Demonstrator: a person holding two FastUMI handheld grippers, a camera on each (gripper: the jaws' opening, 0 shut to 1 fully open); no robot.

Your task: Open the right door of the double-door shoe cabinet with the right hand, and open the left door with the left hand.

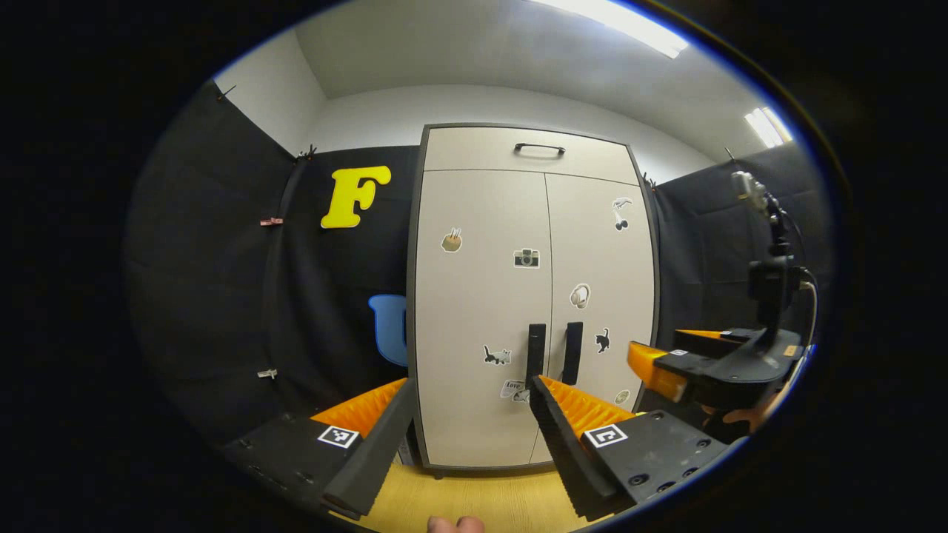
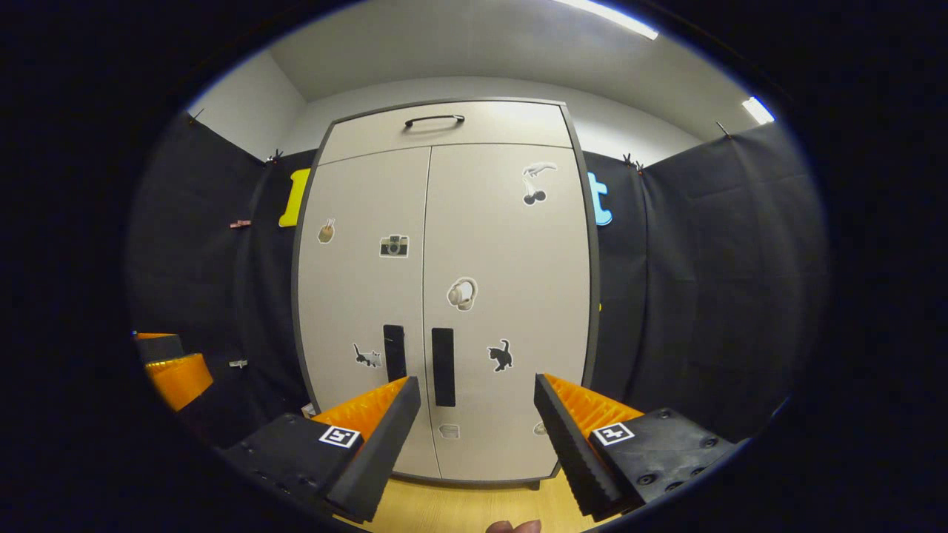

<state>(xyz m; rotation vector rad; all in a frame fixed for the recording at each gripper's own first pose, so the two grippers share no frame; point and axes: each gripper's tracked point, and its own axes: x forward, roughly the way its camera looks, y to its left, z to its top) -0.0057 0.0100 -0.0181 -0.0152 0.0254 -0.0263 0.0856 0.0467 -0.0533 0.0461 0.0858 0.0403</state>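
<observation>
Nearest the camera, the right gripper (image 2: 474, 400) has its jaws spread wide with nothing between them, and the left gripper (image 1: 470, 396) is likewise wide open and empty; both hang well short of the shoe cabinet (image 2: 444, 296), whose two doors are fully closed. The step in hand looks like the approach to the right door (image 2: 507, 296). To do it well, the right gripper should probably line up on the dark vertical right handle (image 2: 443, 366) just beside the centre seam, slip one finger behind the bar and one in front, close firmly, then pull along an arc around the hinge on the outer edge rather than straight back. The left handle (image 1: 535, 352) on the left door (image 1: 478, 311) sits just beside it across the seam, so the two tools risk crowding each other; taking the right door first seems wise. The cabinet stands on a pale wooden floor (image 2: 459, 507), with a drawer front (image 2: 444, 126) above the doors, black cloth walls (image 2: 703, 281) around it, a white ceiling with strip lights beyond.
</observation>
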